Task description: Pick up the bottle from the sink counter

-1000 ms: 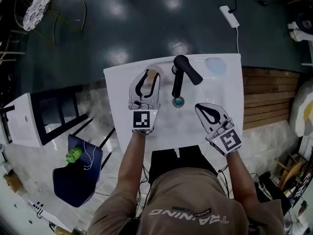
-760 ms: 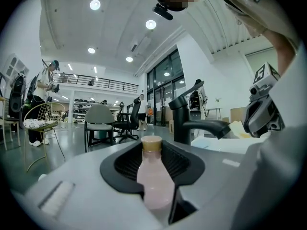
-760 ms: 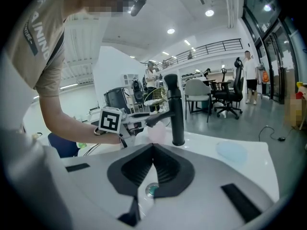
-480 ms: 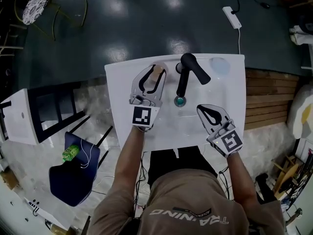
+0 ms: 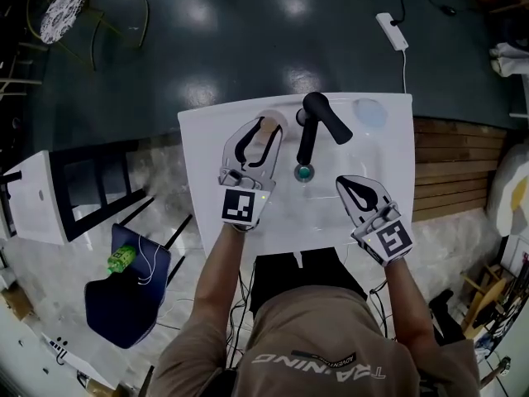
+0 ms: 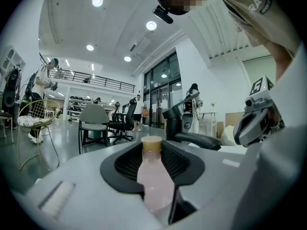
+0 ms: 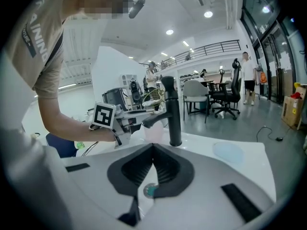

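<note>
Evidently the grasp is made: the left hand-held gripper (image 5: 259,137) has its jaws drawn in narrow on the pale pink bottle (image 6: 154,176). The dark ribbed pads press against both sides of it below the tan cap (image 6: 152,143). The bottle stands upright at the back left of the white sink surface (image 5: 205,168), just left of the black faucet (image 5: 312,129) and close to the basin's rim. From above, only its cap shows, between the jaw tips.

The right hand-held gripper (image 5: 345,184) hangs over the front right of the basin, well apart from the bottle. Its jaws meet at the tips with nothing held, and only the teal drain (image 7: 150,190) shows through the gap behind them. It appears to have no part in this step.

As to progress, the reach and the closing look finished, so the greater part of the work seems done. What is left is the lift itself. No view shows the bottle's base, so it cannot be told whether it has left the surface. The bottle sits close to the faucet's stem, so a straight rise would likely serve best. A tilt towards the spout could knock the cap against it.
</note>
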Demonstrator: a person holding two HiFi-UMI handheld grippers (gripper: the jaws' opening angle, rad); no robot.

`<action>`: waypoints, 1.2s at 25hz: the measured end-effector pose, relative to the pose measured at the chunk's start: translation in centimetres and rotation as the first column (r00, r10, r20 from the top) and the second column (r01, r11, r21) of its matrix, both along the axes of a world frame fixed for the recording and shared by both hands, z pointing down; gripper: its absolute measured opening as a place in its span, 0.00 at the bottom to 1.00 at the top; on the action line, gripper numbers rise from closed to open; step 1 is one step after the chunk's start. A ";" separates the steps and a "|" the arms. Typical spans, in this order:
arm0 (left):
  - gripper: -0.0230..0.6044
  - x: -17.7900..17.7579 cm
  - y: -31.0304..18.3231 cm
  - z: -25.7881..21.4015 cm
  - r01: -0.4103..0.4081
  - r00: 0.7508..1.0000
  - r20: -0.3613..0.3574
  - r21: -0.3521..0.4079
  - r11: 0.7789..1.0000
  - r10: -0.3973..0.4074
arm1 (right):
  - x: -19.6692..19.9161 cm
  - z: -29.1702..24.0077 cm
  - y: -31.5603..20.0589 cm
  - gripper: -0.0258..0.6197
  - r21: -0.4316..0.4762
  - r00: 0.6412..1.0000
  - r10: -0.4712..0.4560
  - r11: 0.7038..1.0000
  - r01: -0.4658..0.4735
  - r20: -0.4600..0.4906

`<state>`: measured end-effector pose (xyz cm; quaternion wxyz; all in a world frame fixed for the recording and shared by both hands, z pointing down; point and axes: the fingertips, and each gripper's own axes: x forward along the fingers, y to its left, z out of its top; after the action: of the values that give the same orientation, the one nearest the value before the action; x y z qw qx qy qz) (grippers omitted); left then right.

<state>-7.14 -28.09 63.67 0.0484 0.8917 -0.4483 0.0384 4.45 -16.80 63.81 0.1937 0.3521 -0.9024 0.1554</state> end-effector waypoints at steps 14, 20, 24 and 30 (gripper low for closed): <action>0.24 -2.2 2.2 -6.3 0.046 0.999 -0.016 -0.031 0.998 -0.046 | -1.2 -6.3 -1.9 0.05 0.099 0.998 -0.039 0.995 0.033 0.056; 0.24 -2.6 3.4 -9.6 0.048 0.999 -0.003 0.005 0.999 -0.048 | -2.0 -8.7 -2.5 0.05 0.175 0.993 -0.059 0.984 0.041 0.102; 0.24 -2.4 4.4 -12.2 0.050 0.999 -0.018 0.016 0.999 -0.049 | -1.8 -10.7 -2.7 0.05 0.212 0.991 -0.067 0.976 0.042 0.113; 0.24 -2.5 5.4 -15.5 0.036 0.999 -0.017 0.036 0.999 -0.035 | -2.3 -13.4 -3.1 0.05 0.241 0.981 -0.055 0.971 0.008 0.188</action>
<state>-9.63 -22.70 48.20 0.0364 0.8847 -0.4643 0.0222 2.11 -19.86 50.42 0.0640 0.3416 -0.9346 0.0760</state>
